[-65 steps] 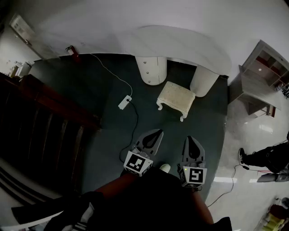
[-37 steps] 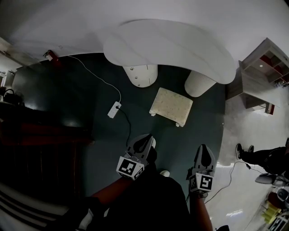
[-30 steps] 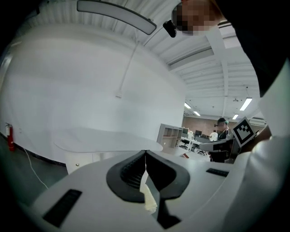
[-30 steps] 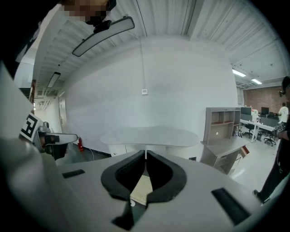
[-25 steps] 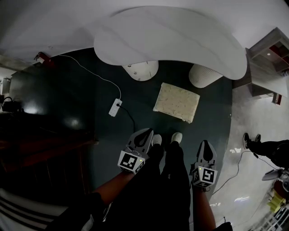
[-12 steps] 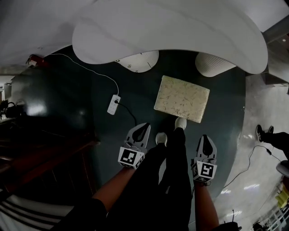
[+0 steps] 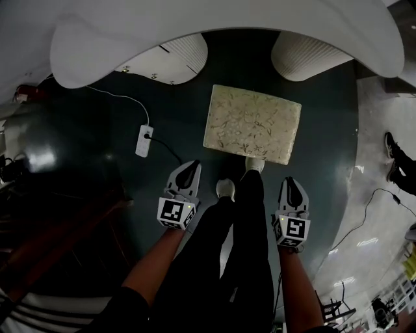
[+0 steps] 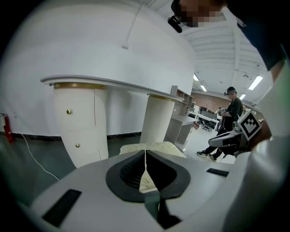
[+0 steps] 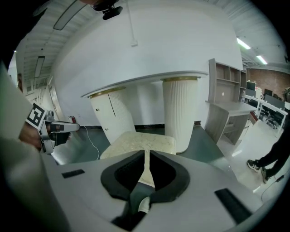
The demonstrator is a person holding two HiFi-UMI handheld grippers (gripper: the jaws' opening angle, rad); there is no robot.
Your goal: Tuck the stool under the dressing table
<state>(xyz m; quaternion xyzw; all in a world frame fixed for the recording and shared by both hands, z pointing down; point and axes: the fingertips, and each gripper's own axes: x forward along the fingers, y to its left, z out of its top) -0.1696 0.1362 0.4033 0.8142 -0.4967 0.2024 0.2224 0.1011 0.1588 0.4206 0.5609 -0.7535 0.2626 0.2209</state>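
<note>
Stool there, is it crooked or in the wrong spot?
A bit. The stool stands out in the open, turned slightly askew to the dressing table, not tucked between its pedestals.

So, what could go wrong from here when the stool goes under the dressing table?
1. The stool lies slightly turned; a corner may hit the right pedestal of the dressing table.
2. The left gripper and right gripper are shut; closed tips may slip on its top.
3. A foot could catch the power strip cable.

One stool (image 7: 252, 123), one dressing table (image 7: 260, 19) — one power strip (image 7: 143, 140).
</note>
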